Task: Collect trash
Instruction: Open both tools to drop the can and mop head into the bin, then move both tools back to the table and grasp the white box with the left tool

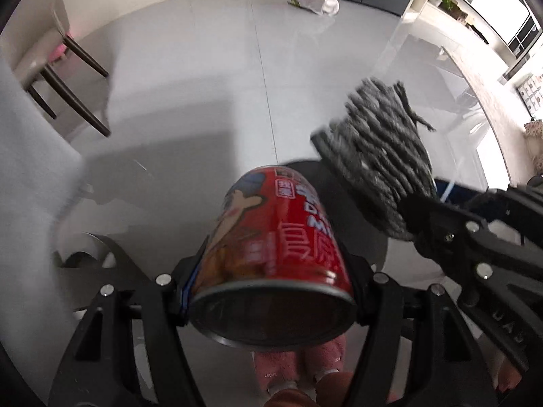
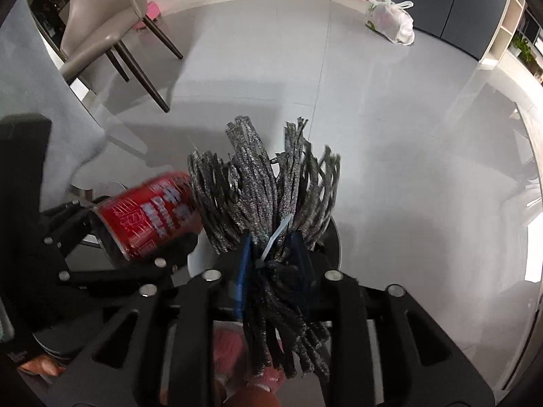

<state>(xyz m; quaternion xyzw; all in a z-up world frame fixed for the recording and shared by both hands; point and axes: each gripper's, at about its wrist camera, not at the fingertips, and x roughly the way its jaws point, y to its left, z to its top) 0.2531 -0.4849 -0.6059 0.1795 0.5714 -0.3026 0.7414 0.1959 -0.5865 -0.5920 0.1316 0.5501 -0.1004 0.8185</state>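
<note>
A red drink can [image 1: 281,230] with white lettering lies tilted between the fingers of my left gripper [image 1: 275,264], which is shut on its sides near the dark open end. My right gripper [image 2: 271,261] has its blue pads against the tied neck of a grey yarn bundle [image 2: 264,186], bound with a pale zip tie. The strands fan out ahead of the fingers. In the right wrist view the can [image 2: 149,217] and the left gripper [image 2: 118,237] are close on the left, almost touching the yarn. Both grippers point steeply down over a dark round object [image 1: 339,200] on the floor.
Pale grey glossy tiles cover the floor. A beige chair [image 2: 101,23] with dark legs stands at the back left beside a grey cloth [image 1: 27,156]. A full white plastic bag [image 2: 390,20] sits by the far wall. Pink slippers [image 1: 288,363] show below the grippers.
</note>
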